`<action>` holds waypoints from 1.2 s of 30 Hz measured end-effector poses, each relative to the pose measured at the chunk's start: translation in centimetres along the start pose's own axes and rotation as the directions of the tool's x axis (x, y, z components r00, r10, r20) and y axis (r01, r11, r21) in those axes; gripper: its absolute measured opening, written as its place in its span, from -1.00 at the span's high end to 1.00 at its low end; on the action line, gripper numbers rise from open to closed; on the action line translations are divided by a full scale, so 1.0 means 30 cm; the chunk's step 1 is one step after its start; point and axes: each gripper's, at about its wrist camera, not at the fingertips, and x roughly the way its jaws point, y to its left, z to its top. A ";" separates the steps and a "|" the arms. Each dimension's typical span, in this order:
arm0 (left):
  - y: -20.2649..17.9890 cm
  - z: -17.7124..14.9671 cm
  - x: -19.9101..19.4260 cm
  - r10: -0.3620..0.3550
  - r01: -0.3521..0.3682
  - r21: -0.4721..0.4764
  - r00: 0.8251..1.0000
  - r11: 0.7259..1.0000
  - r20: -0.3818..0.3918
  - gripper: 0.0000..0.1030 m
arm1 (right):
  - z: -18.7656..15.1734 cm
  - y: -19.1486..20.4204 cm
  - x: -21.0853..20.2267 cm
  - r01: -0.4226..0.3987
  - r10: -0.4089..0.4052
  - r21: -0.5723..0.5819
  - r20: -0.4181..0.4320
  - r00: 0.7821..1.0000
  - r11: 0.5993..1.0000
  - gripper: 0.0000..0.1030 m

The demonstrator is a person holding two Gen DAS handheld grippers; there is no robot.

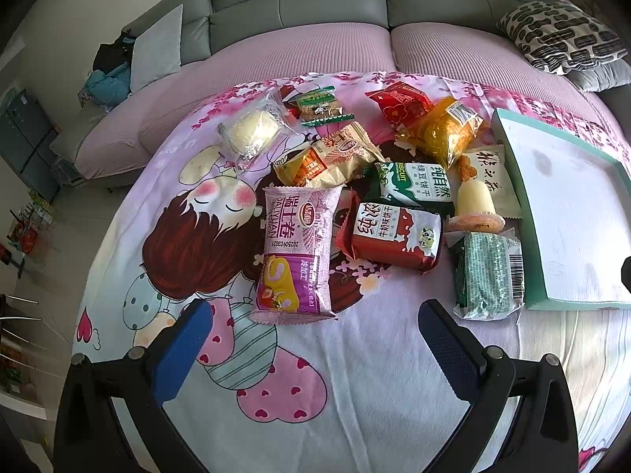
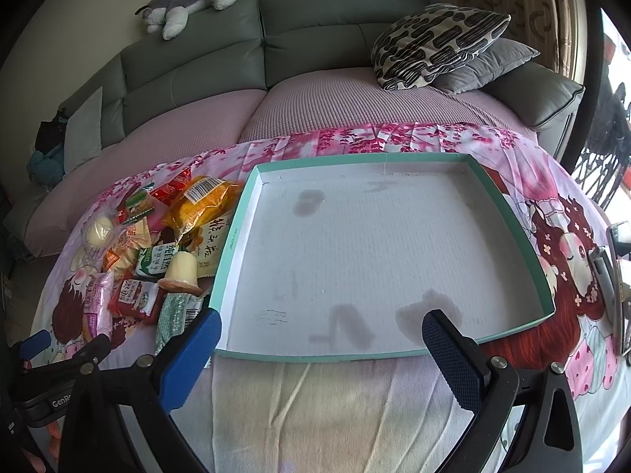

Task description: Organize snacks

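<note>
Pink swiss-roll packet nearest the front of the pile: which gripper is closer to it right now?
Left. The left gripper, open, sits just short of the pink swiss-roll packet. The right gripper, open, hovers at the teal-rimmed cardboard tray, with the packet off to its left.

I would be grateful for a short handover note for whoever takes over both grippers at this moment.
Left gripper: open, holding nothing, above the cloth just short of the pink swiss-roll packet.
Right gripper: open, holding nothing, at the near edge of the teal tray.
Snacks: all in a loose pile on the cloth left of the tray, including the red biscuit packet, green biscuit packet, orange bag and jelly cup.
Done: nothing in the tray; its white floor holds only stains.
Left: move every snack into the tray.
</note>
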 end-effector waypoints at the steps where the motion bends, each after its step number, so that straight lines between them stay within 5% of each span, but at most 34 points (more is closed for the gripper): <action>1: 0.000 -0.002 0.001 -0.001 0.001 0.001 1.000 1.000 0.000 -1.00 | 0.000 0.000 0.000 0.000 0.000 0.000 0.001 1.000 1.000 -1.00; 36: 0.028 0.016 -0.005 -0.061 0.060 -0.049 0.998 0.997 -0.001 -1.00 | -0.003 0.005 0.007 0.004 -0.004 -0.005 -0.006 1.000 1.000 -1.00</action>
